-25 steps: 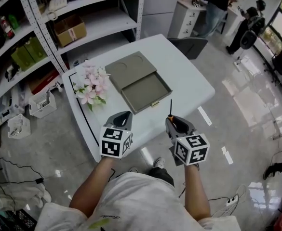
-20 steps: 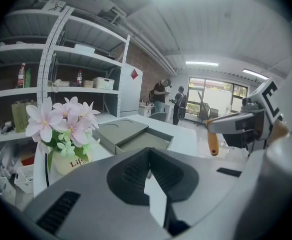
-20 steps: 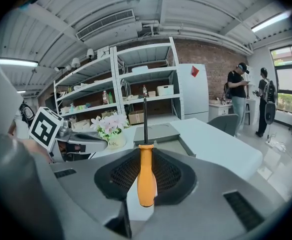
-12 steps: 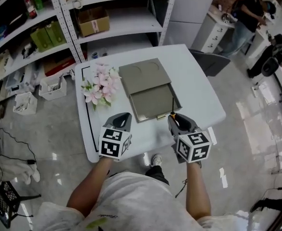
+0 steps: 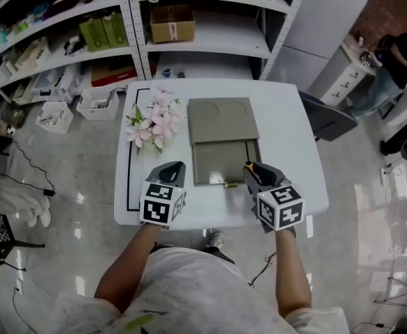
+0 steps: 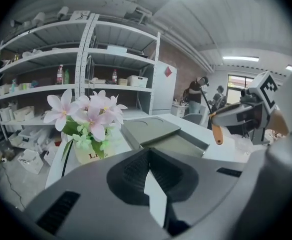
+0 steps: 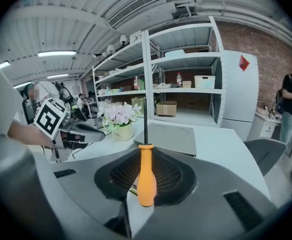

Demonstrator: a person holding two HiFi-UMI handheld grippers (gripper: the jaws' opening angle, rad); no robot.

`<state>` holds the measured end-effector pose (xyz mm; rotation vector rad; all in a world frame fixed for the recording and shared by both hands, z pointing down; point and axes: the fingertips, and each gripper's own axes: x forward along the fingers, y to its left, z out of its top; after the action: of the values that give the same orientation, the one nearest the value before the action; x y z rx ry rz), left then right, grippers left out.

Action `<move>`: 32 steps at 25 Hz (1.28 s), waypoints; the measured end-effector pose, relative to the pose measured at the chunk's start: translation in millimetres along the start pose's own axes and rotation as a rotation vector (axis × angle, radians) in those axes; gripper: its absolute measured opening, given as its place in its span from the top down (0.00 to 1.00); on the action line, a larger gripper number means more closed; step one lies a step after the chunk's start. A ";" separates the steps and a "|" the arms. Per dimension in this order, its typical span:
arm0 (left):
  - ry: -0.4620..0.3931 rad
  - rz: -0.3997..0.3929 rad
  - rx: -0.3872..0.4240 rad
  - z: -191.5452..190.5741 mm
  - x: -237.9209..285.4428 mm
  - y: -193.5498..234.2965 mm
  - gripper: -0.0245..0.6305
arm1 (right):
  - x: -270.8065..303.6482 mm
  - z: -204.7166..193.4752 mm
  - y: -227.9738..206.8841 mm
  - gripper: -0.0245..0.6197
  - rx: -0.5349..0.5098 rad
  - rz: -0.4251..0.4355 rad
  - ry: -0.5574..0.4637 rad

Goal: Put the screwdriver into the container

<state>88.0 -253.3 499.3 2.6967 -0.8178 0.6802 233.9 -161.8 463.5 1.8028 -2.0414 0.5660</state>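
Observation:
My right gripper [image 5: 253, 171] is shut on the orange handle of the screwdriver [image 7: 146, 170]. Its thin dark shaft points forward, toward the grey container [image 5: 223, 119]. The container lies in the middle of the white table [image 5: 286, 117], and its open tray [image 5: 224, 160] faces me. The right gripper hovers over the tray's near right corner. From the left gripper view the screwdriver [image 6: 216, 133] shows in the right gripper's jaws. My left gripper [image 5: 173, 170] hangs over the table's near edge, left of the tray. It holds nothing and its jaws look closed.
A pot of pink flowers [image 5: 154, 120] stands on the table left of the container. Metal shelves [image 5: 189, 40] with boxes and bottles rise behind the table. A grey chair [image 5: 328, 120] sits at the table's right side. A person [image 5: 398, 54] stands far off right.
The head view has swung, so the table now lies square to me. Both grippers have come nearer the container's open end. The right one still holds the screwdriver.

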 end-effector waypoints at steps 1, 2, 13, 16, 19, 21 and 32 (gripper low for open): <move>0.001 0.016 -0.007 -0.1 1.4 1.4 0.96 | 3.6 1.1 -3.2 0.85 -0.021 0.020 0.012; 0.001 0.031 -0.014 -0.1 2.8 2.5 0.96 | 7.1 2.2 -5.9 0.85 -0.040 0.040 0.022; 0.000 0.116 -0.058 2.1 26.5 -0.6 0.96 | 44.6 1.5 -18.0 0.85 -0.239 0.246 0.171; -0.002 0.137 -0.066 3.1 31.2 0.9 0.96 | 54.5 -1.7 -21.8 0.85 -0.280 0.288 0.218; -0.008 0.165 -0.081 3.0 33.2 6.2 0.96 | 64.9 -8.1 -22.6 0.85 -0.328 0.330 0.276; -0.010 0.182 -0.091 2.6 34.4 8.9 0.96 | 71.2 -14.5 -22.5 0.85 -0.360 0.360 0.319; -0.024 0.255 -0.114 3.5 27.8 13.4 0.96 | 99.1 -51.7 -14.7 0.85 -0.500 0.474 0.541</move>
<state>102.0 -278.2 511.4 2.5280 -1.1829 0.6324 236.5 -220.7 559.4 0.7782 -1.9742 0.5281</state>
